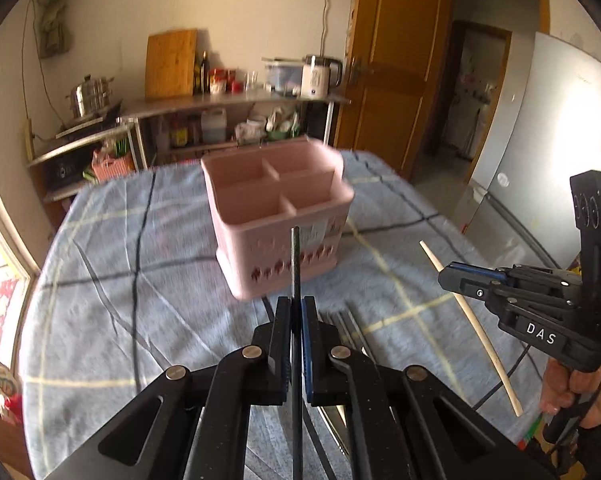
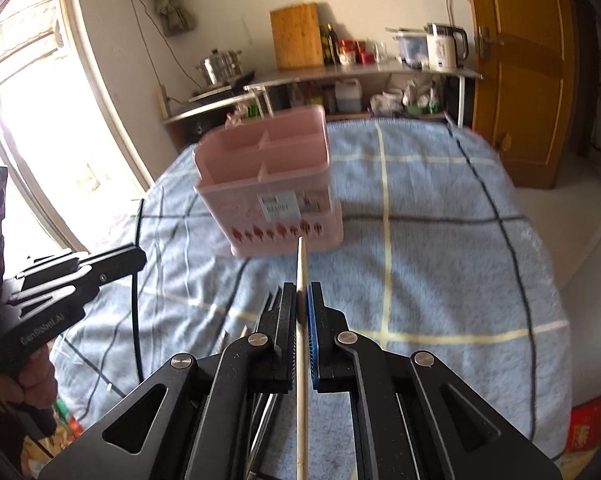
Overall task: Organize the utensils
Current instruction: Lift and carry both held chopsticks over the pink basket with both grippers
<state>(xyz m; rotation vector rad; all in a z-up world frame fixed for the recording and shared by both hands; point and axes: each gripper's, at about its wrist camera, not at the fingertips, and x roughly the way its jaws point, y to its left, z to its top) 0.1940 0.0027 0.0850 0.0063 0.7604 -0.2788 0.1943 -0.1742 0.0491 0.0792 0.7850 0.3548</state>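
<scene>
Pink four-compartment caddy [image 1: 278,216] upright mid-table on blue plaid blanket [image 1: 112,264], seemingly empty. Carry step: left gripper [image 1: 296,312] pinching dark chopstick [image 1: 295,264], right gripper [image 2: 301,300] pinching pale chopstick [image 2: 301,272], both short of it. Next: tips over one compartment, then release.

A blue blanket [image 1: 140,280] with dark and pale yellow grid lines fills the middle of the frame. Behind it, a metal shelf [image 1: 236,101] carries a wooden cutting board [image 1: 171,63], a white kettle [image 1: 318,76] and a steel pot [image 1: 91,95] at upper left. A wooden door [image 1: 392,68] stands at upper right.
</scene>
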